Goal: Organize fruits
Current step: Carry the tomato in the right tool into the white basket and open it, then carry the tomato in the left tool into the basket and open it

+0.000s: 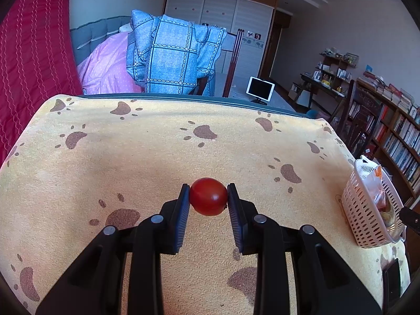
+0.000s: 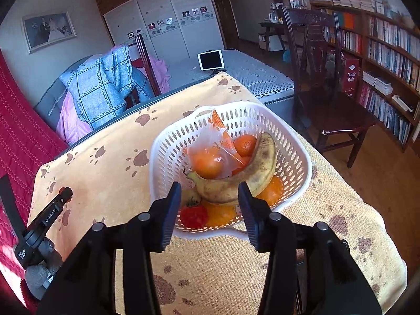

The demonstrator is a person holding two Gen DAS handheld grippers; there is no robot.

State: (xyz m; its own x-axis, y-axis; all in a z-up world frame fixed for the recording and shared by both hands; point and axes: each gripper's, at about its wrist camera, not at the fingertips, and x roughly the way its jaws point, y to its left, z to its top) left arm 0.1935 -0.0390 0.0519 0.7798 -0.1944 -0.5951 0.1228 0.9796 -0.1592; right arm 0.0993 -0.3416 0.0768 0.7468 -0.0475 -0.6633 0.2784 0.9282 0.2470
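The left hand-held gripper [image 1: 208,195] is pinching a red tomato [image 1: 208,196] above the paw-print bench [image 1: 157,157]. The right hand-held gripper [image 2: 210,191] is hanging spread and empty over the white basket [image 2: 168,141], which is holding a banana [image 2: 236,181] and bagged oranges [image 2: 207,162].

Two bits of lettering can be made out here. A dark red box [image 2: 351,76] leaning at the bookcase behind the wooden chair carries white words – "Classic Quilt". The black arm of the left gripper [image 2: 51,214], seen from the right wrist view, bears small white print that looks like "GenRobot.AI" – a second line lower on its handle is too small to read, as are the book spines
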